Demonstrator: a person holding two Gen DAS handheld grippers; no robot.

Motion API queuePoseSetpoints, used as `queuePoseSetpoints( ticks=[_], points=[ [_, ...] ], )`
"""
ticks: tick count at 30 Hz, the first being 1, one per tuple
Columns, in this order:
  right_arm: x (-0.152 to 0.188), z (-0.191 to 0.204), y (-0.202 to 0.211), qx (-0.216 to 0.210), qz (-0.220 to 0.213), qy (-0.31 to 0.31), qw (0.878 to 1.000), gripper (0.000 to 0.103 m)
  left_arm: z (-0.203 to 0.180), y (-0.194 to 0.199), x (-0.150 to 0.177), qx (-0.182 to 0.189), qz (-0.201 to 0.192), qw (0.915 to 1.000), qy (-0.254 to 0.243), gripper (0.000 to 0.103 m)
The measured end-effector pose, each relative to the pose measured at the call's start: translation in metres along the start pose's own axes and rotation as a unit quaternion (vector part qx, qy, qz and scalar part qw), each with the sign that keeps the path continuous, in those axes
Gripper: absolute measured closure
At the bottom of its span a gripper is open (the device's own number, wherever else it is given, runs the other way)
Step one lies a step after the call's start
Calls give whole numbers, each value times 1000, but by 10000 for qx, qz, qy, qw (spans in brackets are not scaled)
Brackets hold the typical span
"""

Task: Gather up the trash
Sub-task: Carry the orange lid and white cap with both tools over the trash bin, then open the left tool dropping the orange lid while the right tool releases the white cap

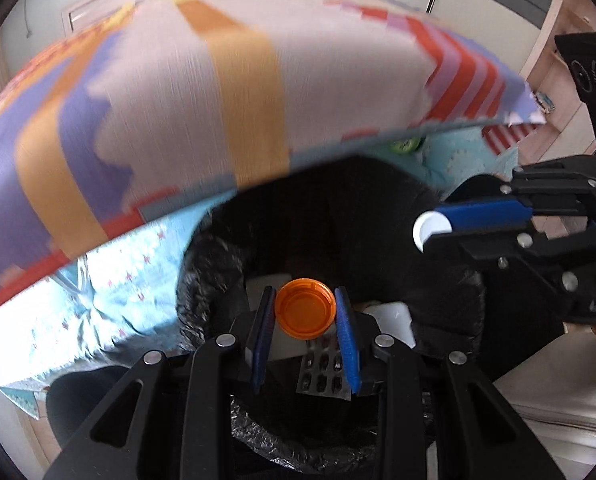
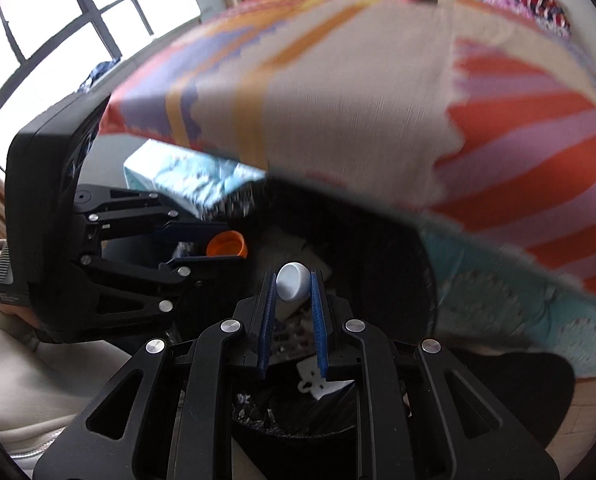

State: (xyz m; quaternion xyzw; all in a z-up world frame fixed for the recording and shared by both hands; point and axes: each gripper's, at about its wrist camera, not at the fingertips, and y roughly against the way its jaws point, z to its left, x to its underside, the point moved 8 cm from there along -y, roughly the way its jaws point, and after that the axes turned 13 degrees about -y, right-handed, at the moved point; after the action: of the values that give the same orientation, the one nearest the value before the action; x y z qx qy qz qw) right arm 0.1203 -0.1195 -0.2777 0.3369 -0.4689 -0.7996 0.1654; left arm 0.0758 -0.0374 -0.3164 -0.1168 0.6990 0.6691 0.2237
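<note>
The left gripper (image 1: pixel 305 312) points steeply down over a bin lined with a black trash bag (image 1: pixel 202 292), its blue pads pressed against either side of an orange bottle cap (image 1: pixel 305 309), which sits open side up between the fingertips. Just to its right the right gripper (image 2: pixel 294 286) hangs over the same bin, narrowed to a slim gap and pinching a small white cap (image 2: pixel 293 286) between its pads. Seen from the left wrist, this white cap (image 1: pixel 429 229) pokes out at the tip of the right gripper (image 1: pixel 433 230), above the right side of the bag's mouth; seen from the right wrist, the orange cap (image 2: pixel 226 243) and the left gripper (image 2: pixel 218 245) lie to the left.

Down inside the bag lie a silver blister pack (image 1: pixel 321 372) and some white scraps (image 1: pixel 393 316) (what they are cannot be told). Beyond the bin spreads a blurred patterned cloth (image 1: pixel 238 92) of cream, orange, purple and red, with pale blue fabric (image 1: pixel 122 292) beneath its near edge. A beige sleeve (image 2: pixel 38 368) shows at the near left.
</note>
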Motion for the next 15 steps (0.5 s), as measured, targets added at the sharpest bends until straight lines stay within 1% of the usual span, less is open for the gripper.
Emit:
queuePoseSetpoints(
  ticks=[3, 7, 11, 15],
  points=[
    [9, -3, -16, -23, 231, -106, 9997, 85, 4, -19, 3, -16, 182, 9998, 51, 74],
    [18, -5, -29, -76, 428, -208, 9988, 85, 5, -36, 11, 81, 365, 9992, 157, 74],
    [23, -11, -36, -96, 539, -348, 9979, 85, 5, -42, 12, 98, 440, 9988, 192, 74],
    [25, -13, -42, -96, 619, -418, 9972, 85, 1, -47, 10, 116, 442, 9989, 90, 74]
  ],
)
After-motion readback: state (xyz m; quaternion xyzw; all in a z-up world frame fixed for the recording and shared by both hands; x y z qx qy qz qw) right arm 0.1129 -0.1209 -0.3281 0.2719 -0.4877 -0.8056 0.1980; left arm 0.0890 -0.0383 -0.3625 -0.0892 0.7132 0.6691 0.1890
